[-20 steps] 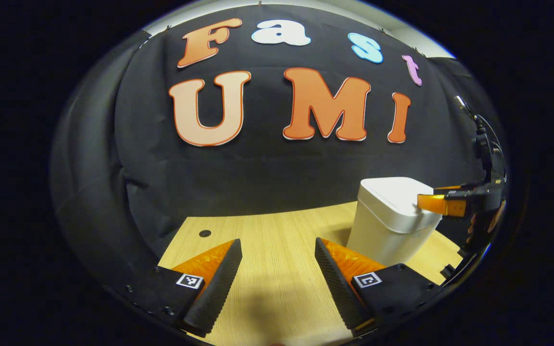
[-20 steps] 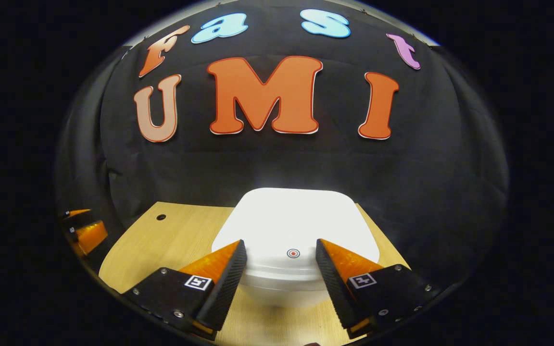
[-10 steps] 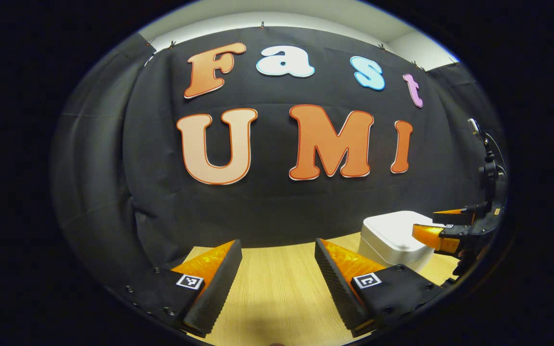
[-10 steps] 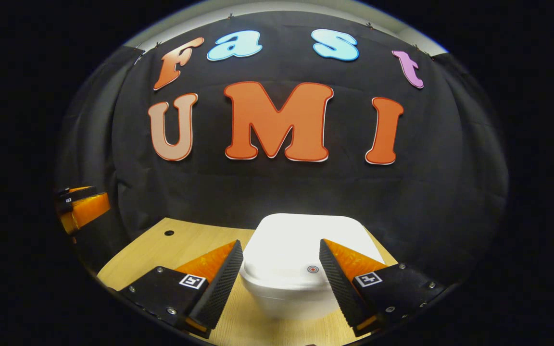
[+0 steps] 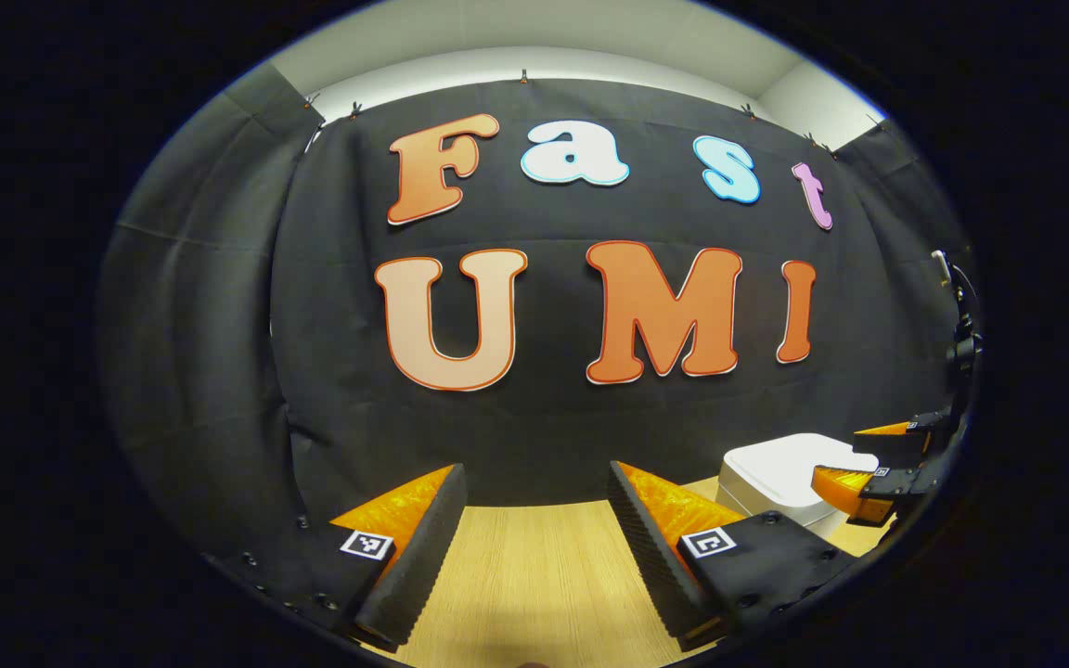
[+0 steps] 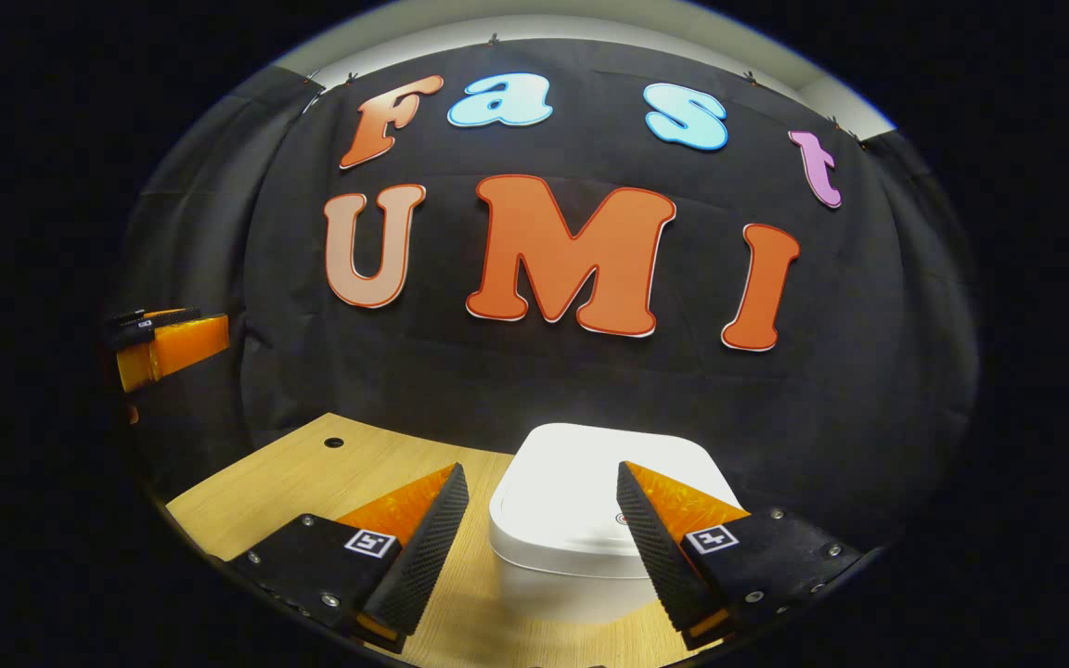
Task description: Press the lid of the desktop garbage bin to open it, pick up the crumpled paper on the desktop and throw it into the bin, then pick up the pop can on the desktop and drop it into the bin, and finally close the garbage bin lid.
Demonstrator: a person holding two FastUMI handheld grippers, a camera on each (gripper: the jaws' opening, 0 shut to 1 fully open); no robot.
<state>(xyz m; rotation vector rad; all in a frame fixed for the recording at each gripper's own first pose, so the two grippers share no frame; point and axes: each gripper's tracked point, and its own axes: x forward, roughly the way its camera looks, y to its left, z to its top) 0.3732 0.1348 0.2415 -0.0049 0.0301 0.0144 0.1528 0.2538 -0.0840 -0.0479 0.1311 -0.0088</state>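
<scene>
The white desktop bin [image 6: 581, 533] stands on the wooden desk with its lid down, straight ahead of my right gripper [image 6: 539, 482]. That gripper is open and hangs just in front of the bin, nothing between its fingers. In the left gripper view the same bin [image 5: 776, 478] sits at the far right, partly behind the right gripper [image 5: 873, 464]. My left gripper [image 5: 534, 487] is open above bare desk, well to the left of the bin. It also appears at the left edge of the right gripper view as the left gripper [image 6: 168, 339].
The light wooden desk [image 6: 284, 473] has a small round hole [image 6: 334, 443] near its back left. The black cloth wall stands close behind the desk and the bin.
Both views have tilted upward and drawn back: the bin sinks lower and looks smaller. The right gripper has come away from the lid, which stays down.
</scene>
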